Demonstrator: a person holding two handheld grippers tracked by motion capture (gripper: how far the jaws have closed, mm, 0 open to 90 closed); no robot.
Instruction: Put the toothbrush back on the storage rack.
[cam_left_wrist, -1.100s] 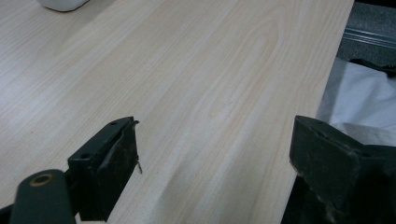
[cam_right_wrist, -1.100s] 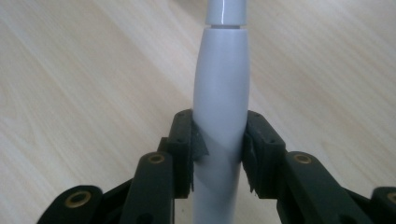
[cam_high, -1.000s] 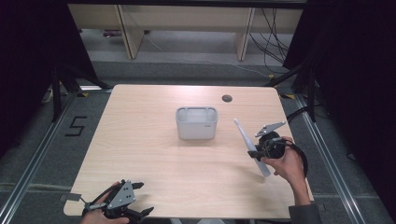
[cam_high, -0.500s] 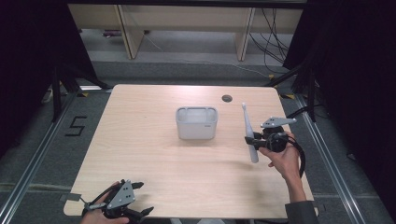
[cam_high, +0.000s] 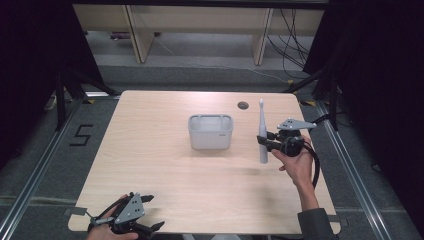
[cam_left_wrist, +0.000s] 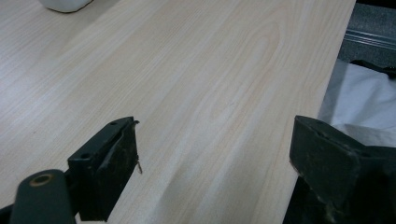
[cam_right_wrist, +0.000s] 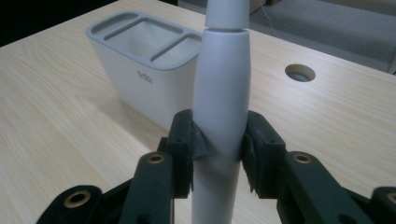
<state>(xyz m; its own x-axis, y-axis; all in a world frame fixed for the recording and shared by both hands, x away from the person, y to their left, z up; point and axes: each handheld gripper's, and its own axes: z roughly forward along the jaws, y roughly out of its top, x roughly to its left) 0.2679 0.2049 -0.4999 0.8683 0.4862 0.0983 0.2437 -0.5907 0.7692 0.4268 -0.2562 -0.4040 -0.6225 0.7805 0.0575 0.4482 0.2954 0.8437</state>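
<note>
A grey electric toothbrush (cam_high: 261, 131) (cam_right_wrist: 220, 88) stands nearly upright above the table, head up. My right gripper (cam_high: 263, 141) (cam_right_wrist: 219, 140) is shut on its thick handle, both pads pressing its sides. Left of it, apart, a white holder (cam_high: 211, 131) (cam_right_wrist: 140, 60) with a grey rim and three compartments sits at the table's middle. At the table's near left edge, my left gripper (cam_high: 155, 212) (cam_left_wrist: 215, 154) stays low over the wood, open, with nothing between its fingers.
The light wooden table (cam_high: 150, 165) has a round cable hole (cam_high: 243, 105) (cam_right_wrist: 300, 72) behind the toothbrush. A metal frame and dark floor surround the table. White cloth (cam_left_wrist: 369, 102) lies past the table edge in the left gripper view.
My right gripper has moved slightly away from the near edge and turned the toothbrush from a leftward tilt to nearly upright. The left gripper has stayed in place.
</note>
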